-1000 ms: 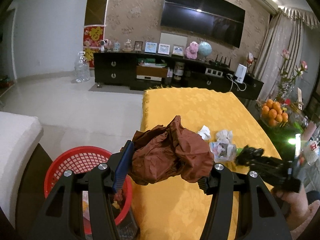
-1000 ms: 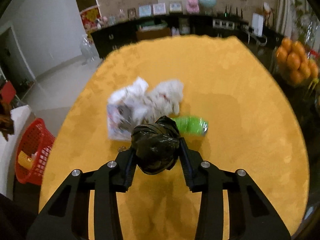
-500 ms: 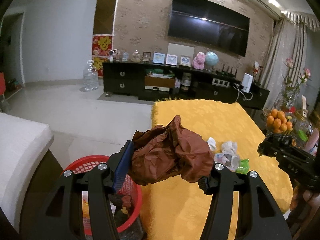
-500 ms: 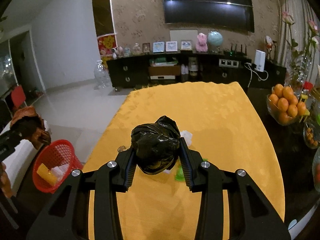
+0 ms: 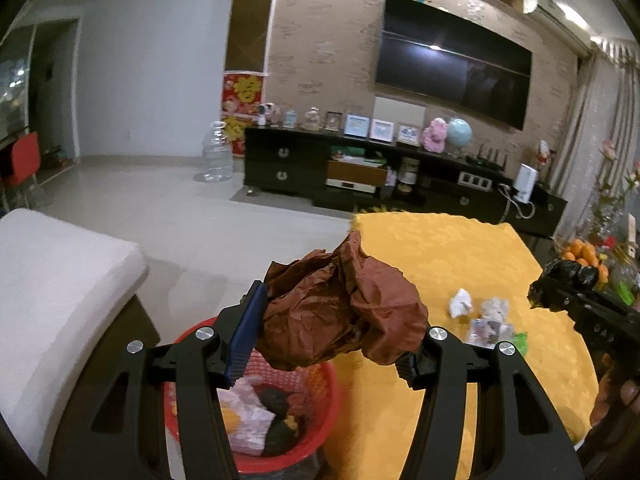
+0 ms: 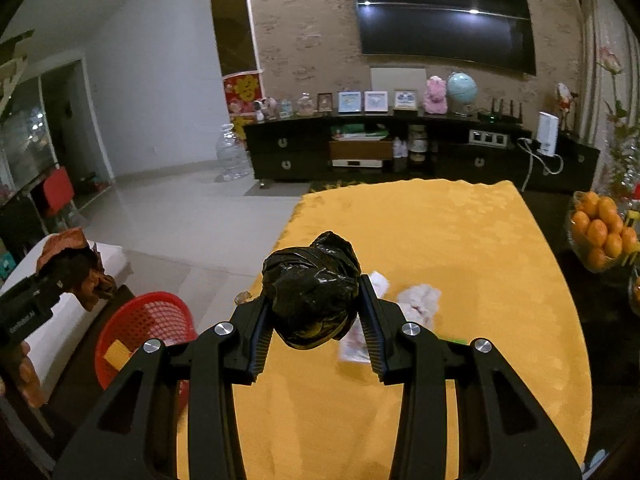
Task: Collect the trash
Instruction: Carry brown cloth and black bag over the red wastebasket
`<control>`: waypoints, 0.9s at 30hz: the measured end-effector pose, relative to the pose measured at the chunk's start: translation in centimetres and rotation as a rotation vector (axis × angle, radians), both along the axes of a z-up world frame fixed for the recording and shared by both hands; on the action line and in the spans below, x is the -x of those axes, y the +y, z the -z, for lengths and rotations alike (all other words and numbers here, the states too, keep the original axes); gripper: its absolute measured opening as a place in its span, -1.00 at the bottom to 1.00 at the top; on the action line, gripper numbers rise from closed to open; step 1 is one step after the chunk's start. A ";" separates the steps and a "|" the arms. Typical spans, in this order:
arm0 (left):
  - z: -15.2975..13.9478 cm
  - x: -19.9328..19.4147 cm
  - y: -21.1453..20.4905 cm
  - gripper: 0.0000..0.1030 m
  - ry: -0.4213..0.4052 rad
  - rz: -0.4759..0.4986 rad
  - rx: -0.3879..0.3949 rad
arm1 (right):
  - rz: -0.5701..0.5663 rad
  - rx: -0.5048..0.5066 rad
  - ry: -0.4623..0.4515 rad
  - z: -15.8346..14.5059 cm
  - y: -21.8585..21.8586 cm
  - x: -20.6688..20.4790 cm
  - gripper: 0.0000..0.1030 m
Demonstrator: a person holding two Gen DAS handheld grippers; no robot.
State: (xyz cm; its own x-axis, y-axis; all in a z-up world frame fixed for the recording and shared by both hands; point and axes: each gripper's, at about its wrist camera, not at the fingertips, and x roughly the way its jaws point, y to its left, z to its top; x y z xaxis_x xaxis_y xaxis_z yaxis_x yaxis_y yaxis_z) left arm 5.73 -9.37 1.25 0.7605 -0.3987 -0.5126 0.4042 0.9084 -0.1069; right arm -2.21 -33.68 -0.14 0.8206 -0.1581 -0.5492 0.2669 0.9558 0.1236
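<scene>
Left gripper (image 5: 332,336) is clamped on a crumpled brown paper wad (image 5: 340,316), center frame, right above the red basket (image 5: 324,432) at the bottom w/ pink, yellow and dark scraps in it. Right gripper (image 6: 314,316) squeezes a balled black bag (image 6: 312,288) mid-frame over the yellow table (image 6: 460,240). Tissue bits (image 6: 420,300) sit on the table behind it.

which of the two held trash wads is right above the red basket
The brown crumpled paper wad in the left gripper; the red basket sits right below it. The black plastic wad hangs over the yellow table.
</scene>
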 end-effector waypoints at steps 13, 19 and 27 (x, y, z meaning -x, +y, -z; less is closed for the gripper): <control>1.0 -2.2 5.0 0.05 0.031 -0.132 -0.041 | -0.238 0.018 0.021 -1.7 7.3 -6.9 -0.24; 2.4 -3.1 6.8 0.05 0.062 -0.169 -0.080 | -0.323 -0.023 0.058 0.5 9.5 -8.7 -0.24; 4.2 -3.8 8.1 0.05 0.117 -0.182 -0.114 | -0.384 -0.034 0.102 1.7 12.0 -9.8 -0.24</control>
